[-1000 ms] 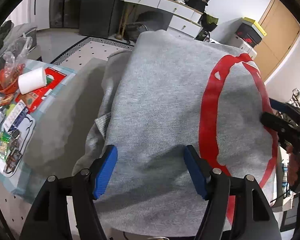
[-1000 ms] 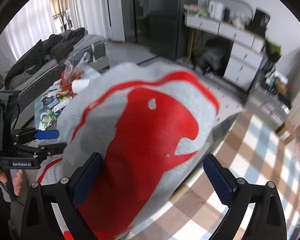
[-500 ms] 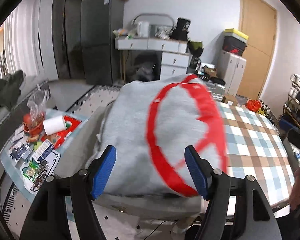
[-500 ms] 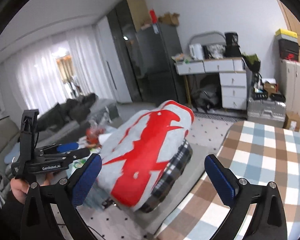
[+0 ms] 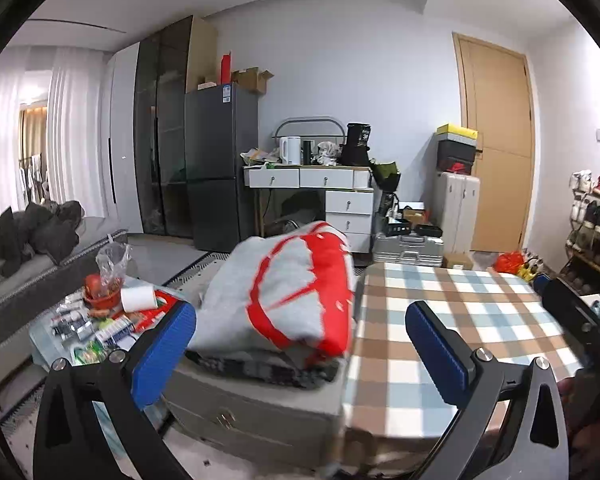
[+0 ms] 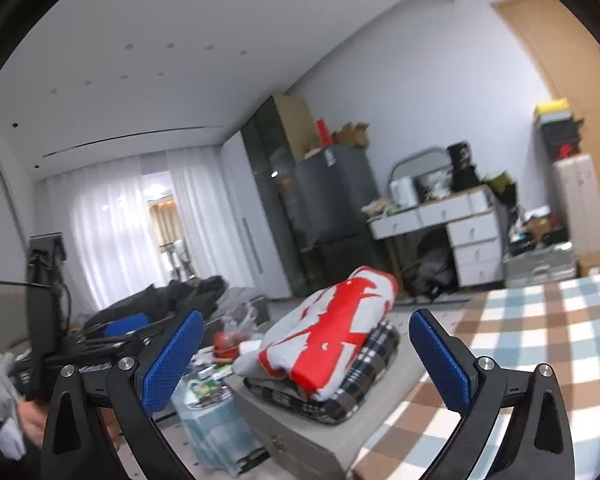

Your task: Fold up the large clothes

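Both tongs, left (image 5: 300, 344) and right (image 6: 306, 354), gape wide and grip nothing. The folded grey sweatshirt (image 5: 284, 292) with red print lies atop a black plaid garment (image 6: 364, 372) on a grey cabinet (image 5: 260, 408), just beside the checkered counter's (image 5: 452, 312) left edge.

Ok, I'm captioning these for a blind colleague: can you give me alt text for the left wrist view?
A folded grey sweatshirt with a red print lies on a dark checked garment atop a grey cabinet, beside a table in a checked cloth. The open left gripper frames it, holding nothing. Behind are a fridge and a white desk.
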Available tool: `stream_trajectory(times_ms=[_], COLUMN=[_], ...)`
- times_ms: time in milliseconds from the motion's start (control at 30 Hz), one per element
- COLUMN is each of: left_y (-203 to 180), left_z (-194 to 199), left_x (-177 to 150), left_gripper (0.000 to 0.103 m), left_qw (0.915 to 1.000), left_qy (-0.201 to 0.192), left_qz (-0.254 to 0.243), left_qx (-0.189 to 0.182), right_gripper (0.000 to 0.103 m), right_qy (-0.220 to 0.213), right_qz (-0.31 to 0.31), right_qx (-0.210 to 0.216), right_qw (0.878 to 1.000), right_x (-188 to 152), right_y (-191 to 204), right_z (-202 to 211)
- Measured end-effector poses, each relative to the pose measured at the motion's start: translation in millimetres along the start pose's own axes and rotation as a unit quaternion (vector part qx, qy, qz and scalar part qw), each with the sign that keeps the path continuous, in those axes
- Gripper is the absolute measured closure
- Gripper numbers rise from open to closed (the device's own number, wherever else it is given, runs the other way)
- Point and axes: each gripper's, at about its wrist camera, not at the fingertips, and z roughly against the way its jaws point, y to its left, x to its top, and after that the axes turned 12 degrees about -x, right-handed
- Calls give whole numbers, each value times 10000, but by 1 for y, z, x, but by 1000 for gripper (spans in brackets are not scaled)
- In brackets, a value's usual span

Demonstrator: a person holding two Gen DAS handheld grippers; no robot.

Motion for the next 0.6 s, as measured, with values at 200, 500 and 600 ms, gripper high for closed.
stream_trajectory(times_ms=[200,500,600], left_y=[-8,-9,-4], left_z=[20,36,35], left_x=[-14,-26,-27], left_gripper=[1,1,1], left_qw=[9998,9990,9987], left_qy=[-191,-367,-415], left_qz=[-51,-156,-102], left_qx=[103,181,281], right_gripper=[0,0,0], right_qy=[-211,-494,-479], right_qz=[688,1007,904], right_qx=[-818,-872,-854], right_qw=[9940,9899,9911], right_x=[-24,-40,-40], right_y=[37,61,59], right_z=[49,92,94])
